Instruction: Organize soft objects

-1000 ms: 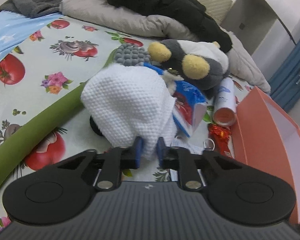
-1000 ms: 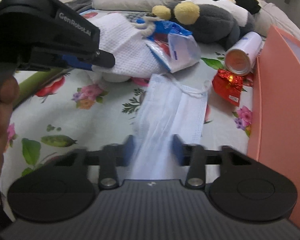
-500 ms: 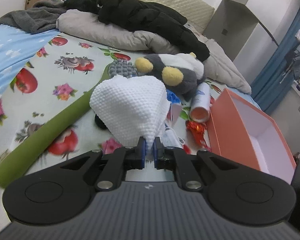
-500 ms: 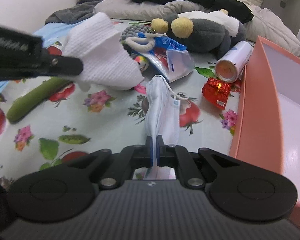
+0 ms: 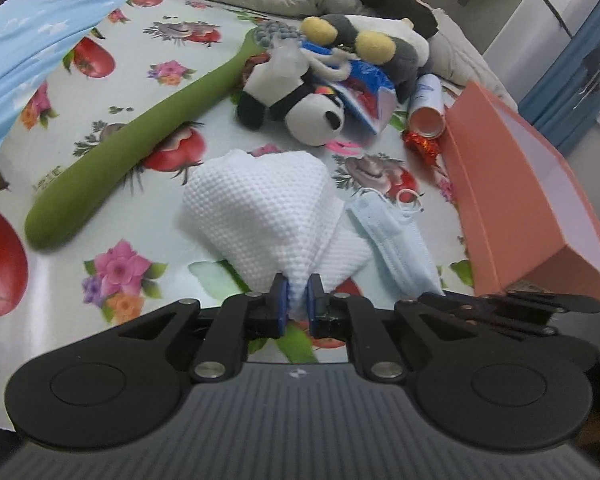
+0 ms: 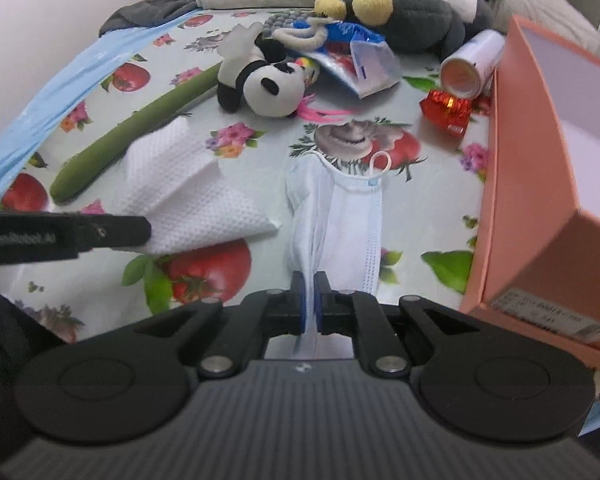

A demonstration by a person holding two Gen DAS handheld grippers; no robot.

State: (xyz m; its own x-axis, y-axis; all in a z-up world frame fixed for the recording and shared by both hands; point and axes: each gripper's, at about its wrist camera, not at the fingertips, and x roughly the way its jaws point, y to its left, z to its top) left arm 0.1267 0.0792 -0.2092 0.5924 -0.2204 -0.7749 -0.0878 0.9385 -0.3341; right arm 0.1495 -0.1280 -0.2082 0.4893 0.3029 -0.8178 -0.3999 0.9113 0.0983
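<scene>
The left gripper (image 5: 297,295) was clamped on a corner of the white waffle-textured cloth (image 5: 260,208), which fanned out forward from its blue pads (image 5: 281,300) over the fruit-and-flower printed sheet (image 5: 112,208). The right gripper (image 6: 310,297) was pinched on the edge of the pale blue pleated face mask (image 6: 340,216); its jaws had closed within the last second and had eased apart a touch since, with the mask between them throughout. The mask trailed forward over the sheet, its ear loop (image 6: 380,162) at the far end. Cloth and mask lay side by side, the cloth to the left, the two nearly touching in the left wrist view. To the right stood the open salmon-pink cardboard box (image 6: 532,184), just beside the mask. Farther back lay a small black-and-white panda plush (image 5: 300,108), a long green padded tube (image 5: 140,140), a blue-and-white plastic packet (image 6: 360,64), a white cylindrical can (image 6: 472,64) on its side, a red foil wrapper (image 6: 446,112) and a grey plush with yellow ears (image 6: 412,20).
</scene>
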